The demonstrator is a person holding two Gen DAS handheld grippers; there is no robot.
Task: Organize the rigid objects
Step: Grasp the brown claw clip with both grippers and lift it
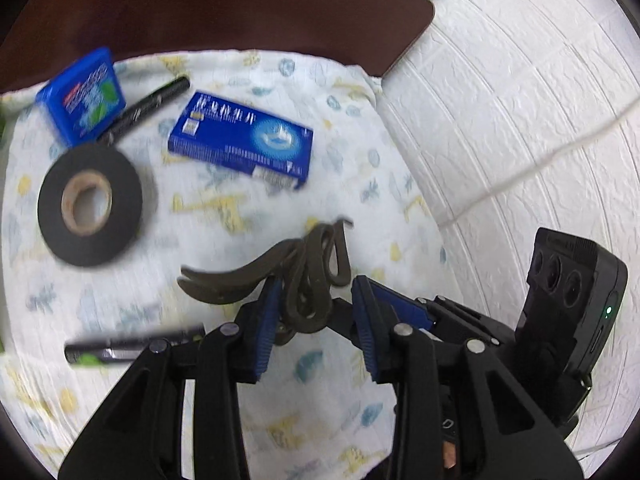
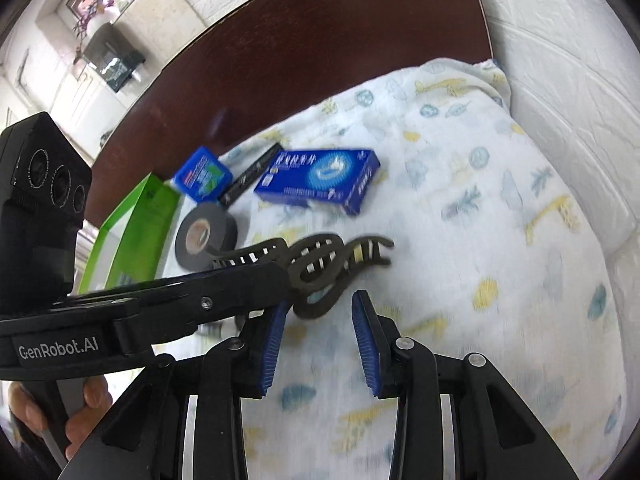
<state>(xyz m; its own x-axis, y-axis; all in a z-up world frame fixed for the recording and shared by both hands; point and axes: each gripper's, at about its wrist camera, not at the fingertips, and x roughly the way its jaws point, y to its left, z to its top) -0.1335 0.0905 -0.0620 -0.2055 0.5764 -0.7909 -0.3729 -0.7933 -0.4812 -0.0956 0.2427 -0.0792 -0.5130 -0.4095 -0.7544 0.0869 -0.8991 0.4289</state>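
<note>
Hair clip (image 1: 308, 280) between part-open left gripper (image 1: 316, 300), grip uncertain; right gripper (image 2: 320, 308) wide, empty; placement beside tape roll (image 1: 90, 204) next.

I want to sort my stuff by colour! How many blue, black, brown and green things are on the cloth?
Blue: 2, the flat box and the small tub.
Black: 3, the tape roll and two pens.
Brown: 1, the hair clip.
Green: 1, the box.
Total: 7.
</note>
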